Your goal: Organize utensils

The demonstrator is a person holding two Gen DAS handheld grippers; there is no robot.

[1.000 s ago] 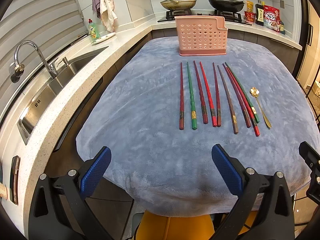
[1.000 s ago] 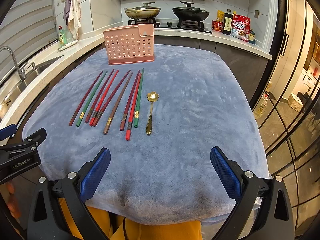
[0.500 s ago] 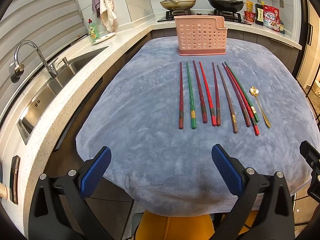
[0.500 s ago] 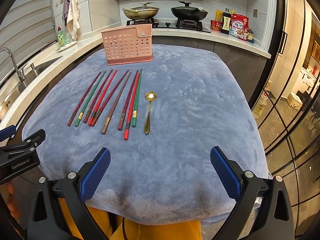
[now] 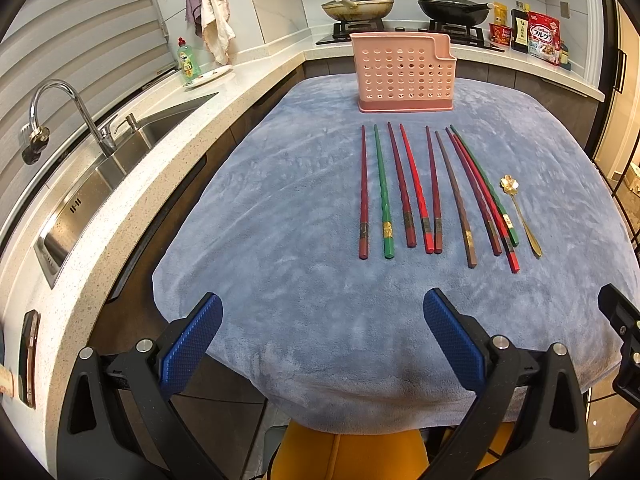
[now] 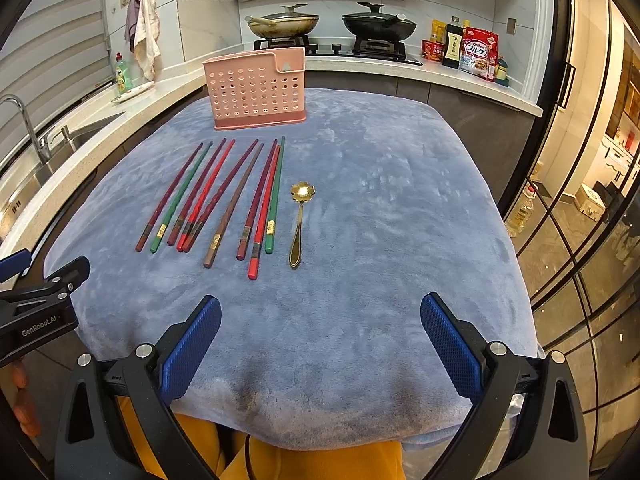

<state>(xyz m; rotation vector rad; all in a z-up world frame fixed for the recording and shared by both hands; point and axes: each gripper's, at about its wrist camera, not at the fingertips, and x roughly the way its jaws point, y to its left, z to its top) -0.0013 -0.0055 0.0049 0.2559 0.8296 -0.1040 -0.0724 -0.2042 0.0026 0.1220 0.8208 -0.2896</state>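
Several red, maroon, green and brown chopsticks (image 5: 416,192) (image 6: 224,200) lie side by side on a blue-grey cloth (image 5: 280,240) (image 6: 380,220). A gold flower-bowl spoon (image 5: 520,212) (image 6: 299,220) lies just right of them. A pink perforated utensil holder (image 5: 402,74) (image 6: 256,86) stands upright beyond the chopstick tips. My left gripper (image 5: 322,344) hovers open over the cloth's near edge, nothing between its blue pads. My right gripper (image 6: 320,344) is likewise open and empty, near the same edge, short of the spoon.
A steel sink (image 5: 92,184) with a tap (image 5: 72,116) runs along the counter on the left. Two lidded pans (image 6: 284,24) sit on the hob behind the holder, with food packets (image 6: 476,54) to their right. A glass door (image 6: 592,200) stands on the right.
Both views have shifted very slightly; the right wrist view has edged a little forward toward the utensils. The utensils and holder have not moved, and both grippers stay open.
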